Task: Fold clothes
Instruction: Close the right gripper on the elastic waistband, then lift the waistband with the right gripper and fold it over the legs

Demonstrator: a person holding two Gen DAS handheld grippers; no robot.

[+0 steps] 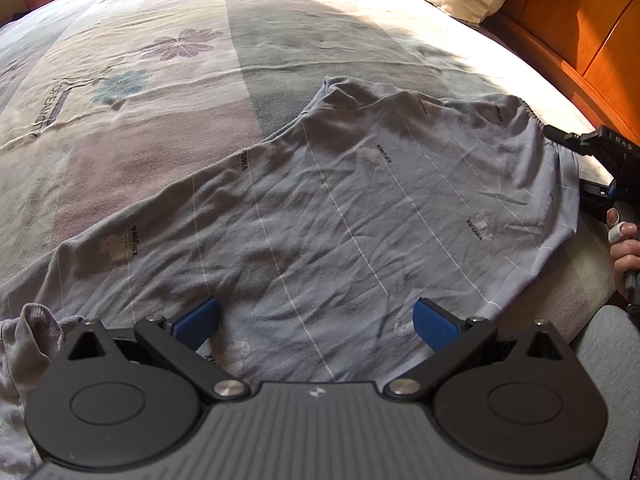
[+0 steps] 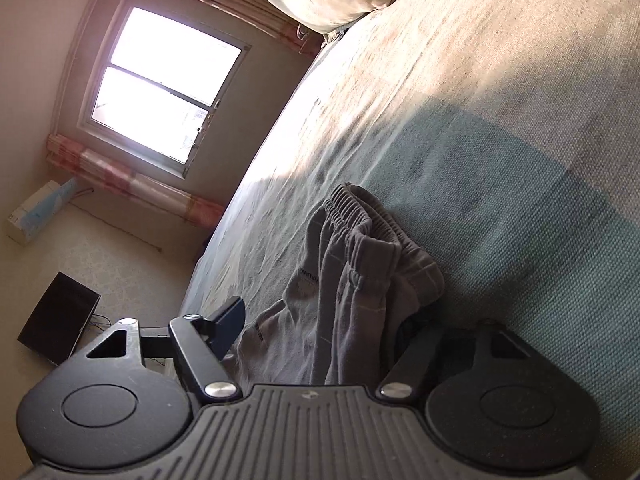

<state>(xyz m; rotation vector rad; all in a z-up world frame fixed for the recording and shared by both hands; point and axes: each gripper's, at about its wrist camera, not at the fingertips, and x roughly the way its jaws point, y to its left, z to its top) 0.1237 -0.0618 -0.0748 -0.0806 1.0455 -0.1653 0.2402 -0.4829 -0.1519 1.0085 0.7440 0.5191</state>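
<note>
The bed (image 1: 160, 80) is bearing grey printed pajama pants (image 1: 320, 208), lying spread and wrinkled. The right gripper (image 2: 320, 320) is straddling the bunched waistband (image 2: 360, 216), jaws apart; the left gripper (image 1: 316, 316) is hovering, jaws apart. Pinching both layers squarely should keep edges aligned.

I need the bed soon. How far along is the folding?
Barely started. The pants lie spread on the bed, wrinkled, with no fold visible. In hand: the right gripper is at the bunched waistband, jaws apart around cloth; the left gripper hovers open over the middle. Every fold remains.
</note>
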